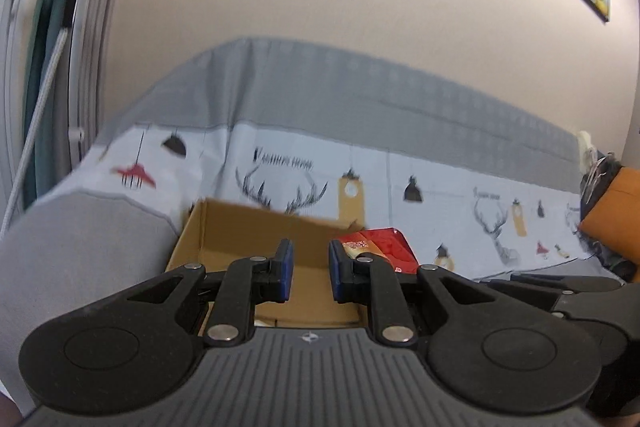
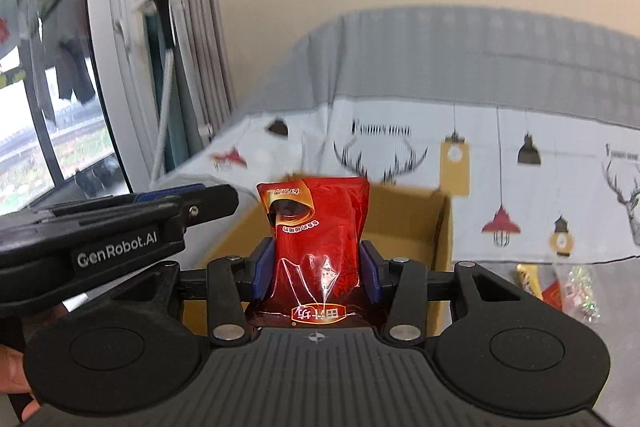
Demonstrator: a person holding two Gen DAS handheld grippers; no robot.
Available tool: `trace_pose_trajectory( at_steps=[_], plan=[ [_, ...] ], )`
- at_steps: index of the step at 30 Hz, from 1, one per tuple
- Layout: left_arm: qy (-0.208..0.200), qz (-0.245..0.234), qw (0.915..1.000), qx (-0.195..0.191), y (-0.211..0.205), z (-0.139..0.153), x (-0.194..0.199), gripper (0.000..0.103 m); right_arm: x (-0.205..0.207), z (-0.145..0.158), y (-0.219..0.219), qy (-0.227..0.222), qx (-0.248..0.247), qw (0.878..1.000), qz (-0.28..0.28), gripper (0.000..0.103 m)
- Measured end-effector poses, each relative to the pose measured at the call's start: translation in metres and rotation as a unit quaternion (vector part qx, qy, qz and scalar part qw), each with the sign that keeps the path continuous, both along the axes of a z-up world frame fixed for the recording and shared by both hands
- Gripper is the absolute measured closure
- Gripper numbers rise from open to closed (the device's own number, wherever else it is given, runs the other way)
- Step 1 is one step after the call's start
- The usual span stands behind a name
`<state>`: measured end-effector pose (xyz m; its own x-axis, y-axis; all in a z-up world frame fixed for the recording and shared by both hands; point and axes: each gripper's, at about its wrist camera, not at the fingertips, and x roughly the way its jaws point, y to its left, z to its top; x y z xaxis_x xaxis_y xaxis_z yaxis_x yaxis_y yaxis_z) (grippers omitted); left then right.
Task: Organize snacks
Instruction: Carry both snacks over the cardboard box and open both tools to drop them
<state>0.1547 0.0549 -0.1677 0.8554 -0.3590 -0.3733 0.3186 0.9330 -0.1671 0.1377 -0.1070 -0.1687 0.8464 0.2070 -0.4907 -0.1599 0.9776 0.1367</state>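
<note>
On the printed cloth (image 2: 540, 195) sits the open cardboard box (image 2: 440, 227), ready for snacks. Above it the right gripper (image 2: 316, 267) clamps the red snack pouch (image 2: 316, 227) upright, probably for dropping in. The left gripper (image 1: 310, 269) waits alongside, fingers narrowly parted, apparently empty.

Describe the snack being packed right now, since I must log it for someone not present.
On the sofa sits an open cardboard box. Above it, the right gripper clamps a glossy red snack pouch, unlike the loose wrappers lying to the right.
</note>
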Motion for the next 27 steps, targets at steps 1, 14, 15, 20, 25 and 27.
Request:
trace_pose_trajectory(
  at_steps=[1,14,15,20,25,27],
  plan=[
    [0.008,-0.001,1.0,0.004,0.001,-0.009,0.007,0.083,0.005,-0.007,0.004,0.007,-0.008,1.0,0.001,0.056],
    [0.184,0.023,0.9827,0.0,0.037,-0.119,0.089,0.079,0.066,-0.103,0.025,0.13,-0.034,0.991,0.004,0.051],
    [0.183,0.026,0.9828,0.003,0.037,-0.118,0.089,0.064,0.067,-0.105,0.026,0.131,-0.032,0.991,0.004,0.048],
    [0.168,0.037,0.985,0.013,0.037,-0.106,0.083,0.047,0.063,-0.098,0.018,0.115,-0.01,0.993,0.001,0.028],
    [0.149,0.031,0.9879,0.029,0.015,-0.088,0.068,0.032,0.045,-0.08,0.0,0.086,0.023,0.996,-0.003,0.028],
    [0.137,0.025,0.9897,0.036,0.004,-0.079,0.059,0.021,0.035,-0.071,-0.011,0.072,0.032,0.997,-0.009,0.028]
  ],
)
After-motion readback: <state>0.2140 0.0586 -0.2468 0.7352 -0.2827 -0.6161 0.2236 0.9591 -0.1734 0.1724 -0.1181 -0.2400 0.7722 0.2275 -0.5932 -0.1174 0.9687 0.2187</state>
